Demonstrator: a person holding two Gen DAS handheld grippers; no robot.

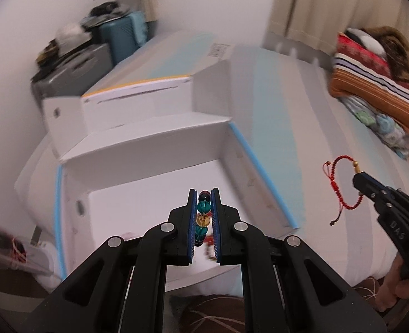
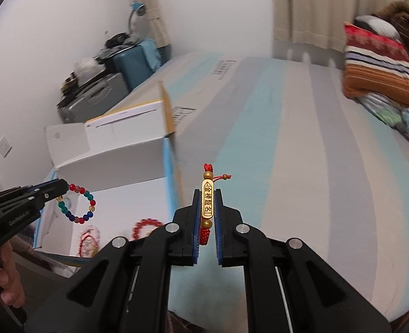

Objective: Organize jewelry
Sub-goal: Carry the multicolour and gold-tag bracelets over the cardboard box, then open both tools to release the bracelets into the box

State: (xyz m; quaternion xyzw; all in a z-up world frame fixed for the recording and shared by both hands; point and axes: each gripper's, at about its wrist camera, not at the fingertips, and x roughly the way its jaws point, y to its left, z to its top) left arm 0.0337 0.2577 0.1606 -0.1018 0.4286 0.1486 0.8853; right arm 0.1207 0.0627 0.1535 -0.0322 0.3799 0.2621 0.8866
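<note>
1. The left gripper (image 1: 204, 194) is pinched on a multicoloured bead bracelet (image 1: 203, 213); teal, amber and dark beads sit squeezed between its blue pads (image 1: 193, 222).
2. From the right wrist view that same bracelet (image 2: 78, 204) hangs as a full ring from the left gripper (image 2: 63, 187), in the air in front of the white box's near wall and clear of it.
3. The right gripper (image 2: 207, 194) is pressed onto a red cord bracelet (image 2: 207, 202), gripping its gold bar charm upright between the pads; a gold bead and a red knot stick out above the fingertips.
4. In the left wrist view the cord's loop (image 1: 343, 186) dangles free from the right gripper (image 1: 357, 177), over the striped bed cover (image 1: 329, 116), touching nothing.
5. An open white box (image 1: 154, 149) with blue-taped edges lies under the left gripper; its rear flap stands up and its right wall runs diagonally towards the bed.
6. More jewellery lies low in the right wrist view: a red bead bracelet (image 2: 146, 226) and thin red loops (image 2: 89, 238), both near the box front.
7. To the right of the box the bed surface is wide and flat, up to the stacked bedding (image 2: 384, 77) at the far right edge.
8. Behind the box another white carton (image 1: 138, 94) and luggage (image 1: 74, 72) crowd the wall.
</note>
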